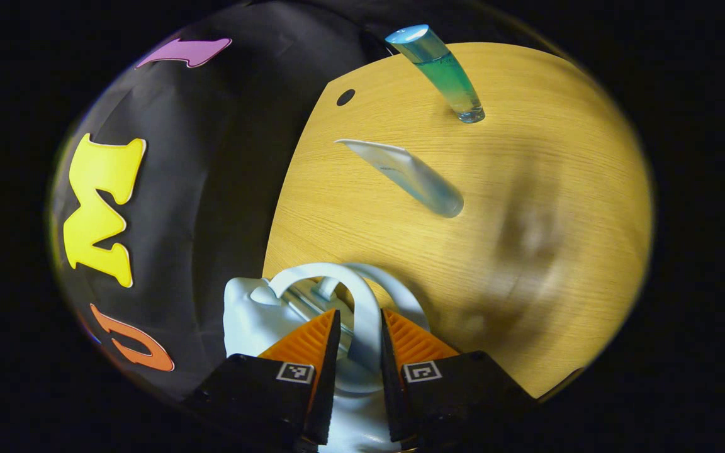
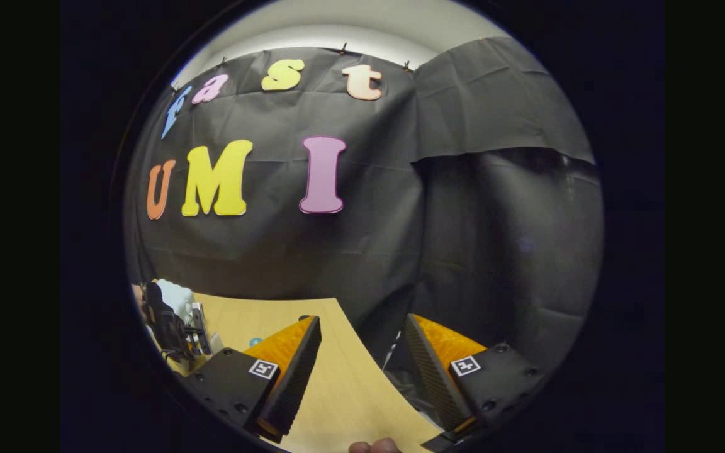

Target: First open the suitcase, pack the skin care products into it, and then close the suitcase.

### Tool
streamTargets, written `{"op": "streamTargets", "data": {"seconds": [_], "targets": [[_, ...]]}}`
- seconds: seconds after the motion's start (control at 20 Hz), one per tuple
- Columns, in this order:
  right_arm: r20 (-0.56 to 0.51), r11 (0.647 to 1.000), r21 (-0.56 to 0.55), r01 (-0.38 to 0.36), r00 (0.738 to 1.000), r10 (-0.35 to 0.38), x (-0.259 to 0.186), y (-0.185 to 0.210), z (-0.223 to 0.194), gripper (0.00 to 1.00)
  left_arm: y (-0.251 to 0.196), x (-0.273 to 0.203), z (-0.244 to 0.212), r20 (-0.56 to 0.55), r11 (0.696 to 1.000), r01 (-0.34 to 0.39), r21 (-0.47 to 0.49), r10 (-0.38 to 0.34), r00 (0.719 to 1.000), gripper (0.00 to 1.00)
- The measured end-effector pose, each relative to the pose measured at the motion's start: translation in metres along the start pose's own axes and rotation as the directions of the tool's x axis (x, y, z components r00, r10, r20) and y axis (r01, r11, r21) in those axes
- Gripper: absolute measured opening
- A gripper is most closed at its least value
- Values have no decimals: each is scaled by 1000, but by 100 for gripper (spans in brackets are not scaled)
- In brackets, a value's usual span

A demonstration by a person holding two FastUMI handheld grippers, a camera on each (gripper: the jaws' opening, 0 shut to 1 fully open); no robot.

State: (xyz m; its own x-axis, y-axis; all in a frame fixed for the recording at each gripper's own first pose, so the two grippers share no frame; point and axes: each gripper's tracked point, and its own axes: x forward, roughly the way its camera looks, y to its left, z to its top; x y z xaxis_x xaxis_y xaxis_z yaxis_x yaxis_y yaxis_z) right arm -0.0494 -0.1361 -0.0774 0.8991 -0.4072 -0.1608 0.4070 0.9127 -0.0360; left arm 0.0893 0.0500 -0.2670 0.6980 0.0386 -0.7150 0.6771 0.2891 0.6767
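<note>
We see the left gripper with its jaws clenched on the curved handle of the pale blue suitcase; both fingers press against the handle's arch, one on each side. The suitcase body lies directly beneath and behind the jaws, at the near edge of the wooden counter. Ahead of the jaws, well apart from them, a pale tube lies flat on the counter, and beyond it stands a blue-green bottle, leaning in the fisheye view. In the right gripper view we note the right gripper with its jaws released, wide apart, nothing between them; they hang over the counter's edge facing the black cloth wall. Far off to the side of these jaws we see the suitcase and the other gripper, too small to detail.
</note>
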Motion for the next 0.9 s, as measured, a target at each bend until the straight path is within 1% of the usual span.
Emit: {"op": "streamTargets", "data": {"seconds": [0.05, 0.1, 0.15, 0.2, 0.3, 0.4, 0.45, 0.5, 0.6, 0.7, 0.75, 0.85, 0.9], "targets": [[4, 1000, 1, 4, 1000, -4, 0, -1, 1, 81, 0, -2, 2, 7, 1000, 3, 4, -3, 1000, 35], [7, 1000, 1, 7, 1000, -7, -2, -1, 2, 81, 4, -3, 4, 23, 1000, -17, -2, 17, 1000, 27], [11, 1000, 2, 7, 1000, -7, -2, 1, 3, 81, 8, -6, 5, 37, 999, -24, -29, 25, 999, 20], [14, 1000, 7, 0, 1000, 0, -4, 4, 5, 81, 11, -11, 3, 45, 997, -20, -71, 23, 999, 17], [20, 1000, 12, -17, 1000, 16, -5, 12, 6, 81, 32, -29, -3, 74, 987, -34, -157, 46, 996, 14], [27, 999, 17, -33, 999, 32, -6, 21, 9, 81, 57, -50, -5, 121, 972, -67, -227, 96, 988, 11], [36, 999, 15, -42, 999, 41, -6, 25, 10, 81, 65, -61, -8, 151, 965, -59, -255, 100, 984, 10], [47, 999, 13, -51, 998, 51, -6, 29, 15, 81, 76, -72, -12, 170, 949, -63, -308, 120, 978, 9], [64, 997, 5, -74, 995, 73, -7, 40, 24, 81, 110, -93, -25, 204, 895, -95, -435, 201, 958, 8], [70, 995, -4, -97, 993, 97, -6, 53, 30, 81, 143, -117, -50, 218, 827, -137, -545, 298, 929, 6], [73, 994, -9, -110, 991, 111, -5, 58, 33, 81, 157, -128, -66, 221, 783, -149, -604, 344, 913, 5], [73, 991, -22, -132, 988, 133, -4, 72, 41, 81, 183, -151, -106, 224, 676, -136, -724, 417, 881, 3], [75, 989, -26, -144, 987, 145, -6, 79, 44, 81, 193, -158, -127, 219, 628, -132, -767, 449, 867, 3]]}}
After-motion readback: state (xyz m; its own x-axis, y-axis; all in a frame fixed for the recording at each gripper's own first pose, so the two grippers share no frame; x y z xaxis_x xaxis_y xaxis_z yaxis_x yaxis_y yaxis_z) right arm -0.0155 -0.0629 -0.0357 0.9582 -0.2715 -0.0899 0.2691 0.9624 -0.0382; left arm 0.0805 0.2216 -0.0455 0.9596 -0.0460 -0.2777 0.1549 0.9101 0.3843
